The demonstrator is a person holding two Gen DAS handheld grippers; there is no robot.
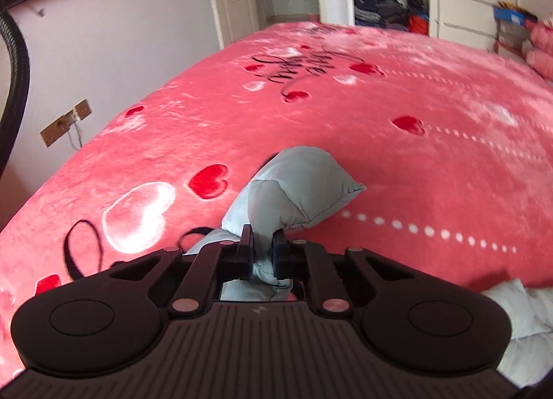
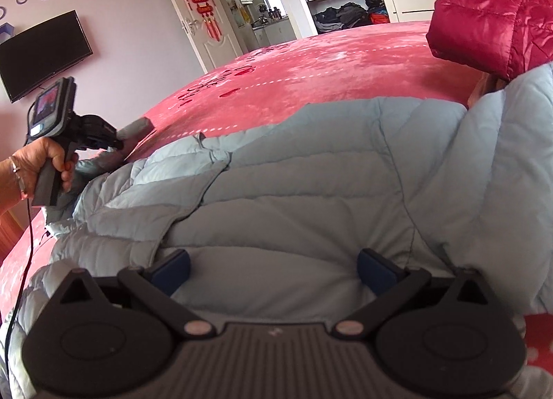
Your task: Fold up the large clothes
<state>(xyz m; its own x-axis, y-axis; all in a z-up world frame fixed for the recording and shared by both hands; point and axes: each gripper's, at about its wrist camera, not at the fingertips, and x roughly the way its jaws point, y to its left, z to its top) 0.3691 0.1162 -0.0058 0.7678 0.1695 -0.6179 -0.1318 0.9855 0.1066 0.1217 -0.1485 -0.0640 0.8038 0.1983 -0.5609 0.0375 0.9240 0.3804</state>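
Now: carry the sleeve across

Clamped in the left gripper [image 1: 262,254] is a sleeve [image 1: 297,191] of the pale blue jacket [image 2: 311,184], its fingers nearly together on the puffy cuff end, which is lifted off the bed [image 1: 380,129]. The right gripper [image 2: 273,271] hangs wide open over the jacket's body, holding nothing, its blue pads [image 2: 172,271] just above or on the quilting; I cannot tell which. The jacket lies spread across the near edge of the pink cover, with a red jacket [image 2: 490,15] beyond it to the right.

To fold well, I would judge: press the right gripper down on the body so it stays anchored, then sweep the sleeve low and flat over the torso. Lifting high would likely drag the slippery fabric and bunch the filling.
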